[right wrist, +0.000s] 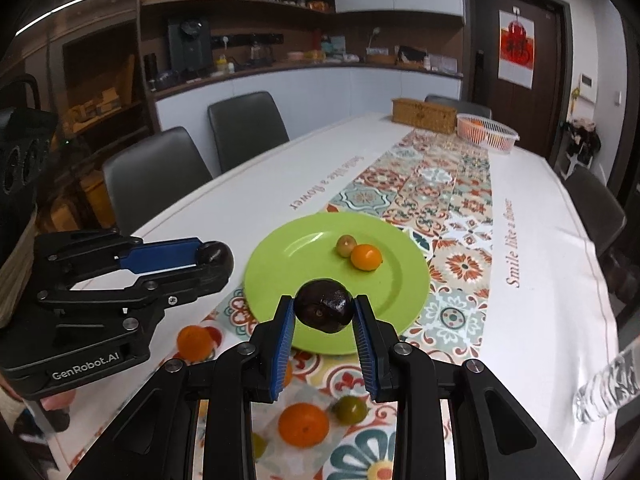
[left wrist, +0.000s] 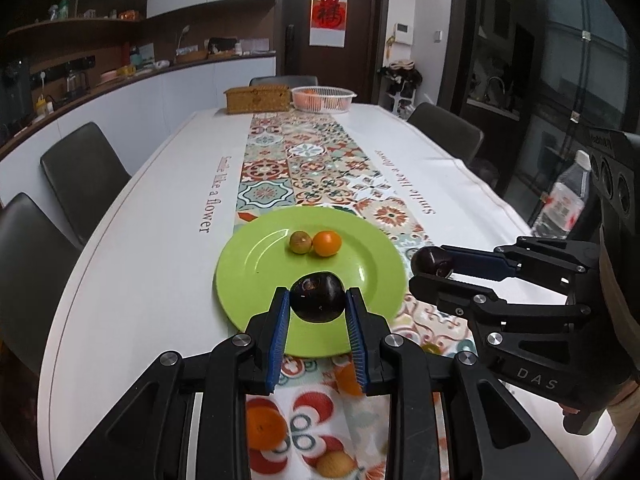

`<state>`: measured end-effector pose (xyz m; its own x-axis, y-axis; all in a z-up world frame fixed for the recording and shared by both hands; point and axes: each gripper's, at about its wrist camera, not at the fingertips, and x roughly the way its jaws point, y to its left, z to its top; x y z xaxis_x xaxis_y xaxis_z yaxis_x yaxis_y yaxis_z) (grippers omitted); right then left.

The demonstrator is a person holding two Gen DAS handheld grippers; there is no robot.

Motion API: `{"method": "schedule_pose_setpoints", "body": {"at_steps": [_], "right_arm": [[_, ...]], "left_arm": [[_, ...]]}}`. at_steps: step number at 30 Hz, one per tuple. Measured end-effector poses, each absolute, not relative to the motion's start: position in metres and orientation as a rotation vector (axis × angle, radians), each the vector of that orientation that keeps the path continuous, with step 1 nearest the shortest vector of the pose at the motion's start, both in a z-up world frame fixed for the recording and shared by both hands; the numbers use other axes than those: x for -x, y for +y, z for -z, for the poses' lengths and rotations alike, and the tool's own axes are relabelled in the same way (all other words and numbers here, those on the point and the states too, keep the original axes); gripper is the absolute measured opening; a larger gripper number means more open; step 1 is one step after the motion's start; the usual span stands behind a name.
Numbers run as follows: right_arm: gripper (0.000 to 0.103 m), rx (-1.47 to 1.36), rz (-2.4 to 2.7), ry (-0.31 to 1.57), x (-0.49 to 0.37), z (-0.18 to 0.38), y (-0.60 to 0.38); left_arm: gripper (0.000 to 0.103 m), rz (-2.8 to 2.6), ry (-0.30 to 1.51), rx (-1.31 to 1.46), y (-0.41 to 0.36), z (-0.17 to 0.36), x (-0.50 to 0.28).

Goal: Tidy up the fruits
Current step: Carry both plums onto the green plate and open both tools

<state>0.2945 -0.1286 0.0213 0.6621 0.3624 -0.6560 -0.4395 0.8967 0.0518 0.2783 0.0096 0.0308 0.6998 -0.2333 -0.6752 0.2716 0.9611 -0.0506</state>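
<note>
A green plate [left wrist: 256, 264] [right wrist: 404, 276] lies on the patterned runner and holds a small green fruit [left wrist: 300, 242] [right wrist: 345, 245] and a small orange fruit [left wrist: 326, 243] [right wrist: 365, 257]. My left gripper [left wrist: 317, 304] is shut on a dark plum [left wrist: 318, 297], held over the plate's near edge; it also shows in the right wrist view [right wrist: 214, 258]. My right gripper [right wrist: 324, 312] is shut on a second dark plum [right wrist: 325, 306], just above the plate's near rim; it shows in the left wrist view [left wrist: 434, 266] right of the plate.
Loose fruits lie on the runner near me: oranges [right wrist: 303, 424] [right wrist: 194, 342] [left wrist: 265, 426], a green fruit [right wrist: 350, 409], a yellowish one [left wrist: 334, 464]. A wicker box [left wrist: 258, 98] and a white basket [left wrist: 323, 99] stand at the far end. A water bottle [left wrist: 564, 202] stands right. Chairs surround the table.
</note>
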Motion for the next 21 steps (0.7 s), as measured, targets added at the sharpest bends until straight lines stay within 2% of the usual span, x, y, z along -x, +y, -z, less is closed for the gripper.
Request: {"method": "schedule_pose_setpoints", "body": {"at_steps": [14, 21], "right_arm": [[0.031, 0.132, -0.423, 0.844, -0.362, 0.010, -0.118], [0.031, 0.134, -0.408, 0.898, -0.383, 0.024, -0.114]], "left_arm": [[0.028, 0.260, 0.921, 0.010, 0.018, 0.013, -0.350], [0.028, 0.262, 0.947, -0.022, 0.014, 0.022, -0.363]]}}
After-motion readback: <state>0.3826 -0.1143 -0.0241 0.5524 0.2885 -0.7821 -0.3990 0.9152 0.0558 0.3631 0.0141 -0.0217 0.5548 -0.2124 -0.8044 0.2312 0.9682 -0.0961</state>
